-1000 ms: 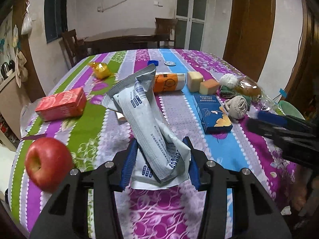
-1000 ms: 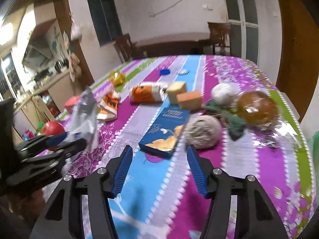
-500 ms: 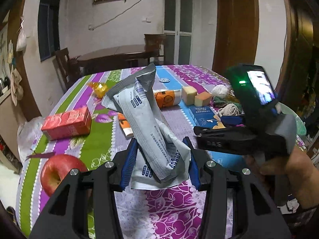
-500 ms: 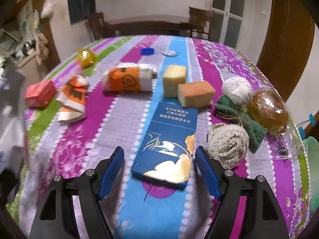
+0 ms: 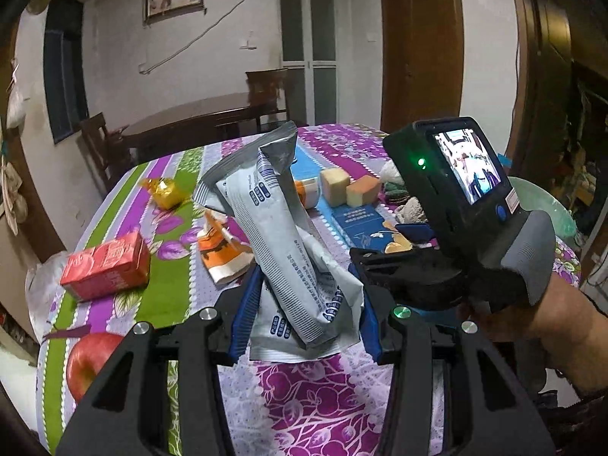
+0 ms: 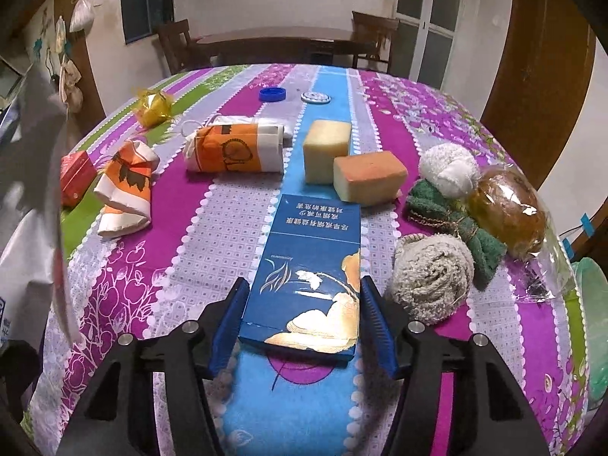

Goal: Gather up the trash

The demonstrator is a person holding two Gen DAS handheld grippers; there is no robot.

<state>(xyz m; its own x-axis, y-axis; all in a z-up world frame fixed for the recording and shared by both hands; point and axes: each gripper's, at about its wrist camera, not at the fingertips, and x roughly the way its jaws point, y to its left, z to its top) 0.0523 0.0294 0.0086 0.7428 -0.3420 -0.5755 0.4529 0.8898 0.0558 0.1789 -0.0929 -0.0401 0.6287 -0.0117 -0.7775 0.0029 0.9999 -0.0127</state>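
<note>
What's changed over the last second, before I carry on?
The right gripper swung from near the table's edge in over the blue box, which now sits between its closing jaws, still lying flat on the tablecloth. The left gripper stays clamped on the crumpled grey wrapper, tipped slightly upward. Everything else on the table stayed put.

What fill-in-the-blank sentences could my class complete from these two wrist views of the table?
1. The left tongs grip a crumpled grey ____.
2. The blue box lies between the blue pads of the ____ tongs, which are closing.
3. Beside the red carton, nearer the camera, sits a red ____.
4. Two bottle ____ lie at the table's far end.

Missing words: wrapper; right; apple; caps
</note>
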